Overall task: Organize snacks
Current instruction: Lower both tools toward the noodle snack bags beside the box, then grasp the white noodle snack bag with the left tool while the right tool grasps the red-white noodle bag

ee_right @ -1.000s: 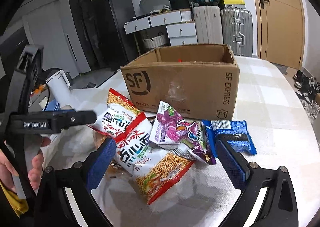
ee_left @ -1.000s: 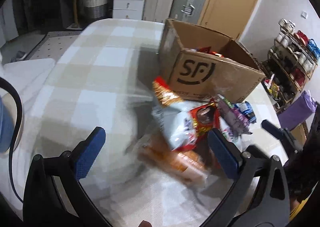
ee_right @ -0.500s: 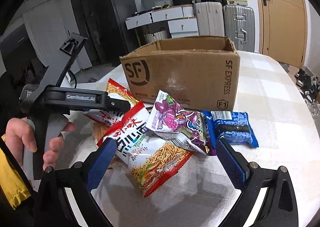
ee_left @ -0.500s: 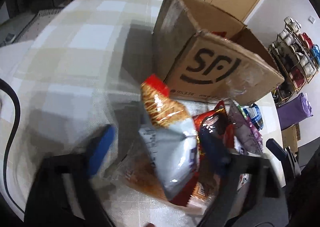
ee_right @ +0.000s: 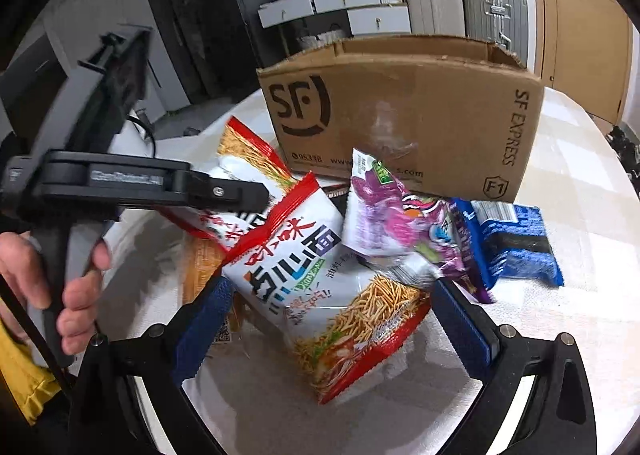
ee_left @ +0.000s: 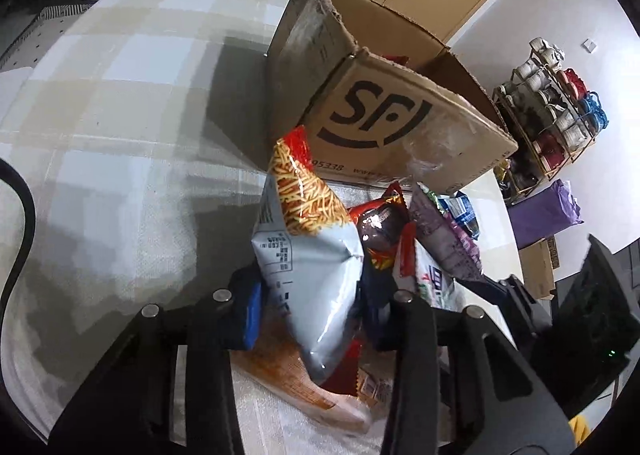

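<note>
- Our left gripper (ee_left: pixel 310 305) has just been closing its jaws and now pinches a noodle bag (ee_left: pixel 308 247) near the tabletop's (ee_left: pixel 120 103) middle.
- Our right gripper (ee_right: pixel 328 319) is spread wide, released, straddling another noodle bag (ee_right: pixel 320 287).
- The cardboard box (ee_right: pixel 404 115) stands just behind the heap.

White-red noodle-snack bag (ee_left: pixel 308 255) upright at frame center, lower half pinched. Second noodle bag (ee_right: pixel 332 287) flat at center; purple bag (ee_right: pixel 396 231) and blue packet (ee_right: pixel 512 243) right; open cardboard box (ee_right: pixel 400 115) behind.
</note>
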{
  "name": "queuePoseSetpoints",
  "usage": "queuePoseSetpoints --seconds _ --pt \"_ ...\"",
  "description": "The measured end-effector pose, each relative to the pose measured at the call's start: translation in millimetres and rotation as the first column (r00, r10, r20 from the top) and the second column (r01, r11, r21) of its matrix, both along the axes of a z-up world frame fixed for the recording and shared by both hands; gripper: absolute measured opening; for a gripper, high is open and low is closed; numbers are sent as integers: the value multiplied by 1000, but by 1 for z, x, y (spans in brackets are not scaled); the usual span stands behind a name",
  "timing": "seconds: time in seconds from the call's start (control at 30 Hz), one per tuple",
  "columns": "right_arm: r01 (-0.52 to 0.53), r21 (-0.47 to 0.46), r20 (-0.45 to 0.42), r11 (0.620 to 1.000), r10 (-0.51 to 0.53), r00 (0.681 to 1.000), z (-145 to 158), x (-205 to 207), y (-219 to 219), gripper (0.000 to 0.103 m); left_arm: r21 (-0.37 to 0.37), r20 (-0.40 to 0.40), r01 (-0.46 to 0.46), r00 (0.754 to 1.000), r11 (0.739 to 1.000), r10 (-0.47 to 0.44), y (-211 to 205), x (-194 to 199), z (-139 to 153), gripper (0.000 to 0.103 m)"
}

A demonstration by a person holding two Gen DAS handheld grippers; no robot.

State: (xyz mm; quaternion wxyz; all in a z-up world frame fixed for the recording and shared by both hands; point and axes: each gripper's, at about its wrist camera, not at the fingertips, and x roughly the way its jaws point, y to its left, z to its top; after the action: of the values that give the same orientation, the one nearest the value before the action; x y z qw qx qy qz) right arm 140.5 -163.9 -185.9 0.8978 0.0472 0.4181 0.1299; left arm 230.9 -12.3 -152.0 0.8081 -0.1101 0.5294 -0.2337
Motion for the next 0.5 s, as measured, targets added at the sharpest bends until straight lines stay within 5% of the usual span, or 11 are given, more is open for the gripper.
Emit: queuePoseSetpoints --seconds 0.23,0.33,0.5 --pt "-4 -57 -52 998 1 999 -10 16 18 101 -7 9 13 1000 1000 -13 9 -7 3 35" --pt "-1 -62 -52 998 -2 999 -11 18 18 85 -16 2 12 1000 1000 -12 15 -7 2 35" --pt "-14 -41 -57 999 12 998 -10 19 15 79 -23 -4 10 1000 1000 -11 21 -7 0 35"
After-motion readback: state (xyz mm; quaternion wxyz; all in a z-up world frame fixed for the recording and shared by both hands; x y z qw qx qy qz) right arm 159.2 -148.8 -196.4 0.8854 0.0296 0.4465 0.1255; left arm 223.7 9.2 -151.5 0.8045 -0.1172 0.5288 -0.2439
